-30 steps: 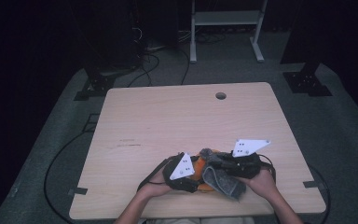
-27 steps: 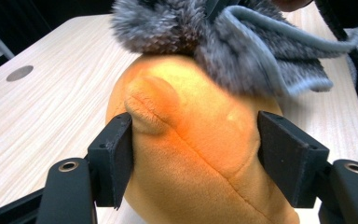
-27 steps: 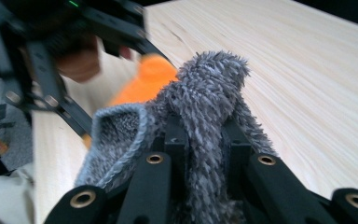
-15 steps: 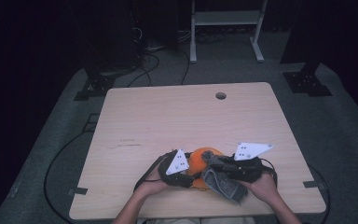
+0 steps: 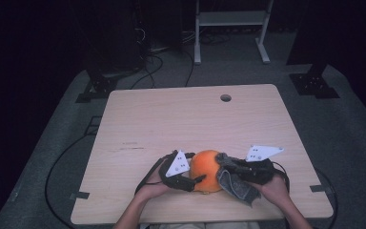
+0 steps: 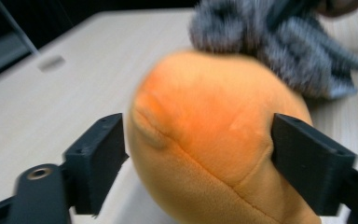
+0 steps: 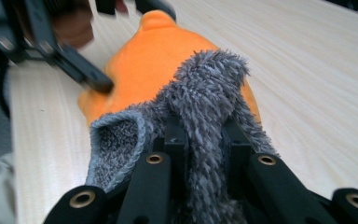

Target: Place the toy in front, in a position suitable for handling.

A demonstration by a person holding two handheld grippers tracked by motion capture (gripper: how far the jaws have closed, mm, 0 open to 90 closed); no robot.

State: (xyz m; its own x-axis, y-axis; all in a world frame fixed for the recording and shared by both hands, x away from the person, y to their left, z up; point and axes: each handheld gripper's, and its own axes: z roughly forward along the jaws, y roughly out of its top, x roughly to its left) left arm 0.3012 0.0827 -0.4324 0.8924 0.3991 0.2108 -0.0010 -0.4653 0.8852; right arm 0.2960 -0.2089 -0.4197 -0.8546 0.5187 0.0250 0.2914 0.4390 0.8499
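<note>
The orange plush (image 5: 206, 171) sits on the desk (image 5: 190, 119) near my edge, between my two tools, with the grey cloth (image 5: 236, 183) draped against its right side and touching its top.

My left tool (image 5: 198, 180) has just been opening: its jaws stand apart on either side of the plush. In the left gripper view the plush (image 6: 214, 140) bulges between the pads; I can't be sure the pads still press on it, and I judge the hold loosened. My right tool (image 7: 205, 135) is clamped on the cloth (image 7: 205, 93), a bunched fold pinched between the jaws, the loose end lying up over the plush (image 7: 140, 60).

The step, as I read it, is wiping the plush with the cloth while the left tool steadies it. To do that well I'd close the left jaws on the plush's flanks again so it can't roll, keep the cloth fold firmly pinched, and drag it across the top in short strokes, keeping the jaws off the fabric.
</note>
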